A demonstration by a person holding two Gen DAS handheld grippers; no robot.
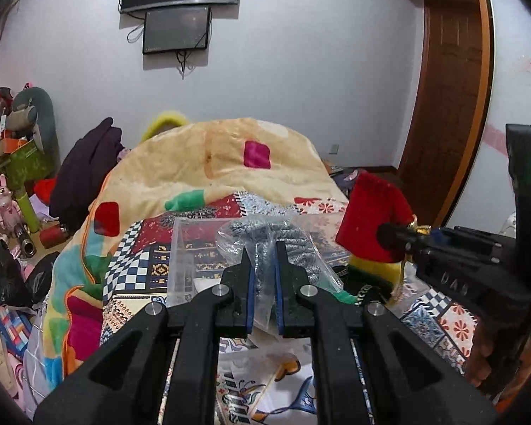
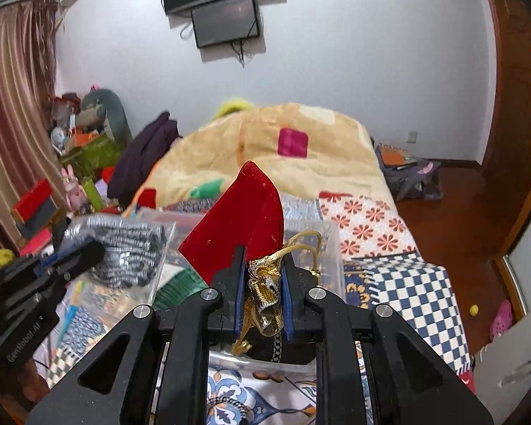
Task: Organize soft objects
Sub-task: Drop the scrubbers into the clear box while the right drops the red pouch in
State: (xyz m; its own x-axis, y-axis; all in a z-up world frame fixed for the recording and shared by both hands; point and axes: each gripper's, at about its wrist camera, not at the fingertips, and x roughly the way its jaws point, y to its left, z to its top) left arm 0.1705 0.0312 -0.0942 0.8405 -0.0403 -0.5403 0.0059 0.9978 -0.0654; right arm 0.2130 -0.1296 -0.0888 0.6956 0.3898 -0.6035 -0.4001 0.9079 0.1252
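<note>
My left gripper (image 1: 263, 248) is shut on a clear plastic bag holding a grey knitted item (image 1: 293, 244), held above a clear plastic bin (image 1: 184, 248) on the bed. It also shows at the left of the right wrist view (image 2: 124, 251). My right gripper (image 2: 263, 253) is shut on the gold neck and cord of a red velvet pouch (image 2: 233, 226), held over a second clear bin (image 2: 331, 244). The pouch also shows at the right of the left wrist view (image 1: 371, 209), with the right gripper (image 1: 393, 237) beside it.
A patterned bedspread (image 2: 414, 283) covers the bed, with a bunched yellow quilt (image 1: 201, 163) behind the bins. A dark garment (image 1: 85, 173) lies at the quilt's left. Clutter and toys (image 1: 14, 163) fill the left floor. A bag (image 2: 407, 173) sits on the wooden floor at right.
</note>
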